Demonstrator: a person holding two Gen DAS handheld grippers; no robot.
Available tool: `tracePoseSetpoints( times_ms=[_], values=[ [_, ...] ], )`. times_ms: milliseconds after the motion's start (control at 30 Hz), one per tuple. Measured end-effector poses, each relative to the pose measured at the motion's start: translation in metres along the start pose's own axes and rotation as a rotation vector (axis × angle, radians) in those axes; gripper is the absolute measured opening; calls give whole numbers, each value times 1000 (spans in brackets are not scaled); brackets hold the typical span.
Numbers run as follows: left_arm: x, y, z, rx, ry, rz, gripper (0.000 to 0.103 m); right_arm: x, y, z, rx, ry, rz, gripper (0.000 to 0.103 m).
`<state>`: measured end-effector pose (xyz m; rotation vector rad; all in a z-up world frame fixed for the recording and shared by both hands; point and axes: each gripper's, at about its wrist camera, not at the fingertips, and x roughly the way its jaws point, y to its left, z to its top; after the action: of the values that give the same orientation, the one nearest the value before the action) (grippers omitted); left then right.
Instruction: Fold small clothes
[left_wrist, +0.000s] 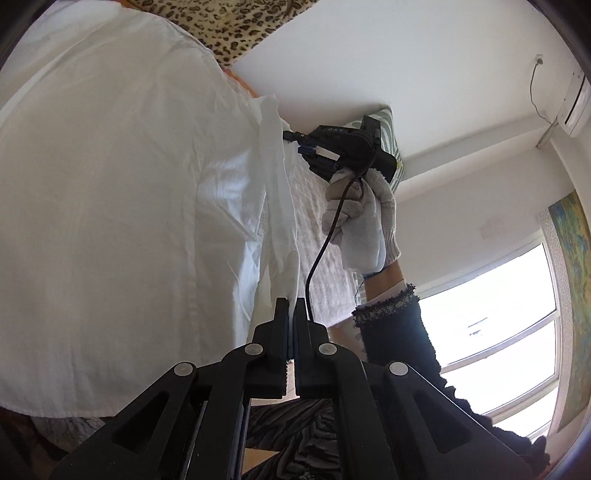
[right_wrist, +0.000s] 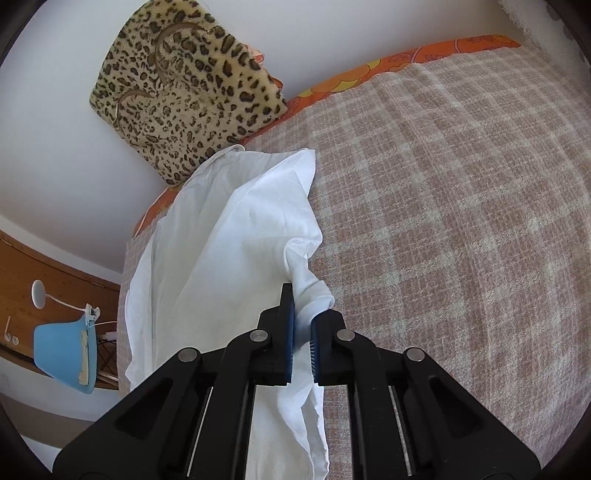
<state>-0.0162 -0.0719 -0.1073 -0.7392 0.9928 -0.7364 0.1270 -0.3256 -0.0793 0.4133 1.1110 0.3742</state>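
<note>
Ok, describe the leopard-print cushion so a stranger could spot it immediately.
Start at the bed with the pink-and-cream checked blanket. At its far end, against the white wall, leans the leopard-print cushion, just beyond the white garment. It is the only furry, spotted thing there.

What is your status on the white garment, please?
Left gripper shut on garment edge. Right gripper shut on the same garment, lifted over the bed. Nothing in the way.
</note>
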Motion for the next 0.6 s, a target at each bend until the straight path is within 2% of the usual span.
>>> tracePoseSetpoints(
  times_ms=[67,133,233,367,500,600],
  values=[
    [16,8,-8,15,66,43,0,10,0,-3,-16,23,-34,8],
    [29,12,-21,81,106,132,0,18,-2,-6,-22,36,-63,8],
    [41,14,-32,149,148,217,0,28,-7,-9,-37,51,-98,8],
    [42,13,-36,226,171,327,4,38,-13,-11,-60,79,-139,8],
    [31,8,-34,293,184,405,10,34,-18,-8,-78,99,-113,9],
    [16,3,-30,370,163,451,10,20,-9,-5,-134,91,-120,14]
  ],
)
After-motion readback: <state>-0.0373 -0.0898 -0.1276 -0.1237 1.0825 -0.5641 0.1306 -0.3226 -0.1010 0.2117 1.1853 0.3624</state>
